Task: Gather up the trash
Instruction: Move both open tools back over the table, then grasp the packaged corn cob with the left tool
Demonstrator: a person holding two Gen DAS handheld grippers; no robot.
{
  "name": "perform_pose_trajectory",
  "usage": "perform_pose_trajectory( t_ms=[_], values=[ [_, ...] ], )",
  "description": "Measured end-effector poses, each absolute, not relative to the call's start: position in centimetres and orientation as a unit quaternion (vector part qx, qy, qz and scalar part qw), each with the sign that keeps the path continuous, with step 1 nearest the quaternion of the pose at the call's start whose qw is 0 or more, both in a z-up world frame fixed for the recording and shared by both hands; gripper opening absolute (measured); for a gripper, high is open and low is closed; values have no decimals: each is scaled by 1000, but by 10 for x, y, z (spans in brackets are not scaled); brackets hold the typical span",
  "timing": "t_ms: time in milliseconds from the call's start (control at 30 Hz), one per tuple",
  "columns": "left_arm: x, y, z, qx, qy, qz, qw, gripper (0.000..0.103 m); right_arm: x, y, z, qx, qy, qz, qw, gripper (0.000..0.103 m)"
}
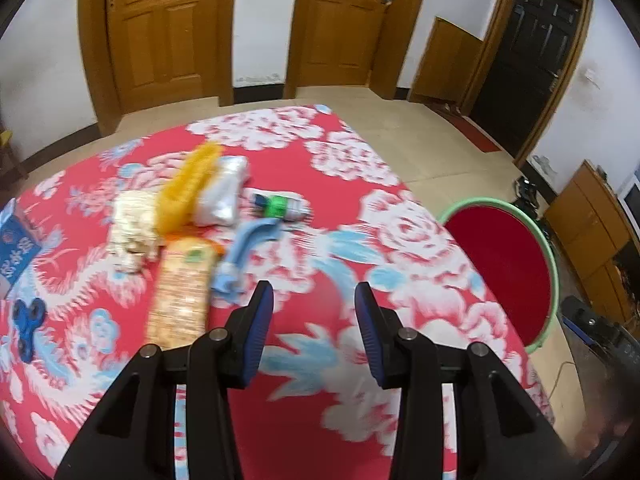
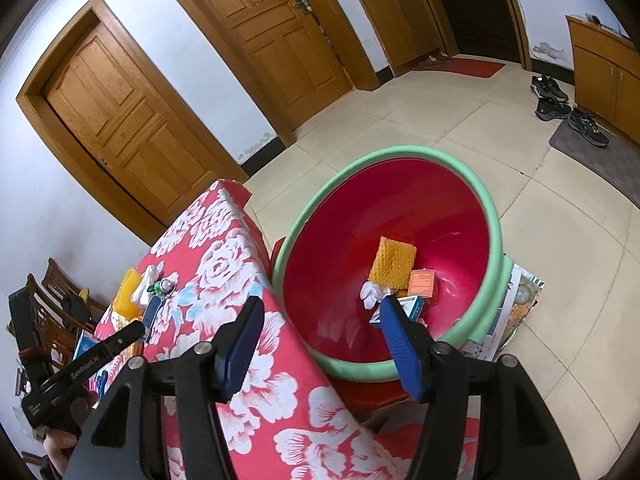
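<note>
Where motion blurs, trash (image 1: 192, 216) indistinct.

Glossy plastic basin (image 2: 472, 216) — floral cloth table cover (image 1: 400, 240) — varnished wooden doors (image 1: 160, 32)

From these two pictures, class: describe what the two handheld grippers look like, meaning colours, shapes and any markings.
Both are alike. The left gripper and the right gripper each have two ribbed blue pads on black angular fingers joined by silver pins. Seen from the right wrist view, the left gripper's black body carries white lettering, "GenRobot.AI". No cables or sleeves show.
</note>
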State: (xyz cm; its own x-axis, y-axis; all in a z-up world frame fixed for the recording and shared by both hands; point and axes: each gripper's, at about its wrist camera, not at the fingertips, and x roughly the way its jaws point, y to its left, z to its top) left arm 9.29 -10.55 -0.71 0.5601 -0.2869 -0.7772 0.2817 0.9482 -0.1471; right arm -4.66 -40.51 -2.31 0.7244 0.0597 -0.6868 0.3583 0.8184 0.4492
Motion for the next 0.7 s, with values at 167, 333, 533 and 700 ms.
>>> perform_pose_trajectory(
  t_ms=[167,333,533,700],
  values=[
    [99,-83,-8,-10,442,-144,885,42,-44,-396,-22,285,365,-81,883,67],
    [105,-64,-14,-14,446,-125,886,42,-41,-389,-23,282,370,-76,882,68],
    [112,-48,-25,-6,456,-91,885,42,-38,-382,-24,278,377,-72,881,68],
    [119,-43,-36,2,465,-85,881,43,-35,-376,-24,272,382,-69,881,68]
  ],
)
